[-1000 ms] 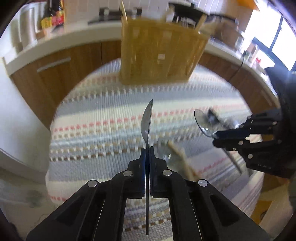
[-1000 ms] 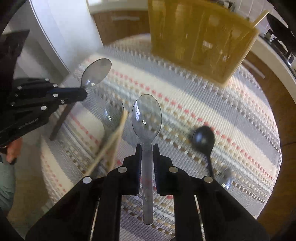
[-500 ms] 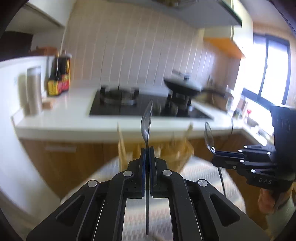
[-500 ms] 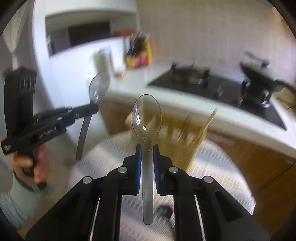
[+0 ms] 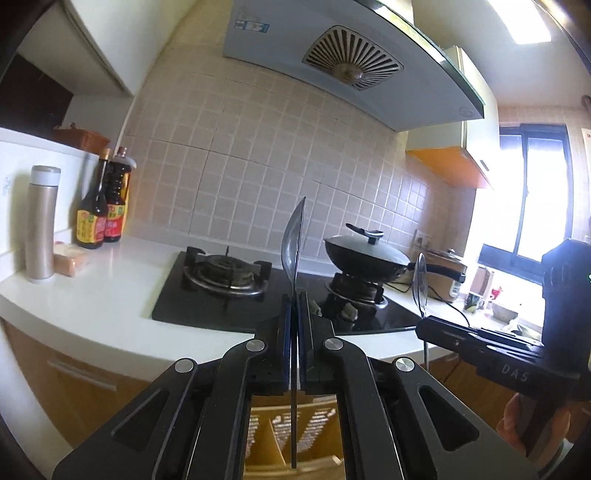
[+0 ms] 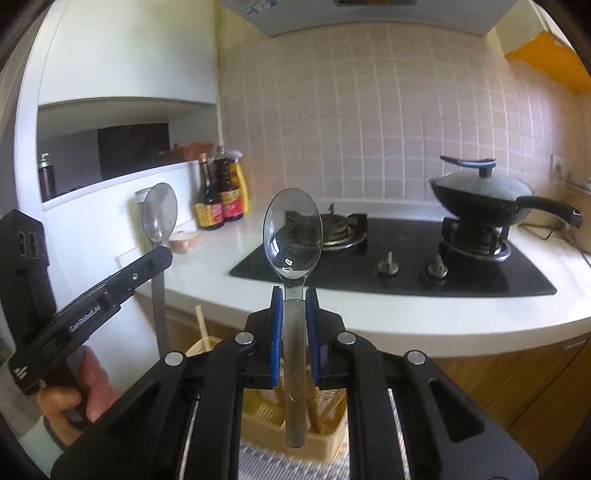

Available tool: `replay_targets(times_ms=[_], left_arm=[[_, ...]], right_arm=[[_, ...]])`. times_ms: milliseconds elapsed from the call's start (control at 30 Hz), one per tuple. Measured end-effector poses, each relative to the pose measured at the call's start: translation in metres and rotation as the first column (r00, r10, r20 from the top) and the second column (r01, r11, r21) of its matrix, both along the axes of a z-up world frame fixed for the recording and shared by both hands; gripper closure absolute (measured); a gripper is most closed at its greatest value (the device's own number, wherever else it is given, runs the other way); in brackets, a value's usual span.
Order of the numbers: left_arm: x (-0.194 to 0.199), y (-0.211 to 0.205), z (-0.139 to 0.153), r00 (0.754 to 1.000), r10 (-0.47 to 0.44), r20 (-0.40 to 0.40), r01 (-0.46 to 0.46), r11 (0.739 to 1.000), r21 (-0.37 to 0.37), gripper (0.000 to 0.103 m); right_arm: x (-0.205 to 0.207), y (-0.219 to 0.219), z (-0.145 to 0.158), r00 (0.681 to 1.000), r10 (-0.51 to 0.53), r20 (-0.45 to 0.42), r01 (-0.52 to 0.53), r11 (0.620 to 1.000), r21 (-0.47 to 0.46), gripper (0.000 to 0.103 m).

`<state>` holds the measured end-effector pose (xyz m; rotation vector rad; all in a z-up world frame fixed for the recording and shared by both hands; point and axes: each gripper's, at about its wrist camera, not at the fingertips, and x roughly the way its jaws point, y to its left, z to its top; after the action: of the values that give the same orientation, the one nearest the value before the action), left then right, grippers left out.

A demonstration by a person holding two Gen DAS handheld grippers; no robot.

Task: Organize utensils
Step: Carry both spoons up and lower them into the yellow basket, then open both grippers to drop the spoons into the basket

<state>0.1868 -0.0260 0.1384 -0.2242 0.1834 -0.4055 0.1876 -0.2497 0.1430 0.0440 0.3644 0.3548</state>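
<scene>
Gripping a clear spoon (image 5: 293, 240) edge-on, the left tool (image 5: 294, 306) is clamping tight; the right tool (image 6: 294, 299) is pinching another clear spoon's handle (image 6: 293, 332) above the yellow basket (image 6: 325, 443).

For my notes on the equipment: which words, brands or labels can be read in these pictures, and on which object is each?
"DAS": side of the right gripper.
"GenRobot.AI": side of the left gripper.
Sauce bottles' labels: too blurred.
Range hood sticker: too small.

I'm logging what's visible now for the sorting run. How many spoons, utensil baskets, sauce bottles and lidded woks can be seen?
Clear spoons: 2, left and right
Yellow utensil basket: 1
Sauce bottles: 2
Lidded wok: 1
Total: 6
</scene>
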Motion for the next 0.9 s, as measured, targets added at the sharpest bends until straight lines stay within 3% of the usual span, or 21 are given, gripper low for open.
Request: replay_targets(times_ms=[367,667,767,900], left_arm=[[0.03,0.003,-0.045,0.998,0.055,-0.02,-0.056,0.998,-0.012,0.102],[0.035,0.003,-0.065,0.999,0.024,-0.032,-0.024,1.0,0.007,0.101],[0.031,0.007,-0.066,0.999,0.012,-0.041,-0.013,1.0,-0.007,0.077],[0.022,0.013,-0.063,0.998,0.007,-0.056,-0.007,1.0,-0.007,0.068]], right_arm=[[0.025,-0.001,-0.036,0.997,-0.038,0.074,0.037,0.999,0.013,0.093],[0.028,-0.01,-0.051,0.996,-0.034,0.077,0.031,0.998,0.049,0.092],[0.024,-0.011,-0.053,0.998,-0.023,0.055,0.02,0.999,0.044,0.092],[0.019,-0.018,-0.056,1.0,0.014,-0.008,-0.014,0.998,0.064,0.087]])
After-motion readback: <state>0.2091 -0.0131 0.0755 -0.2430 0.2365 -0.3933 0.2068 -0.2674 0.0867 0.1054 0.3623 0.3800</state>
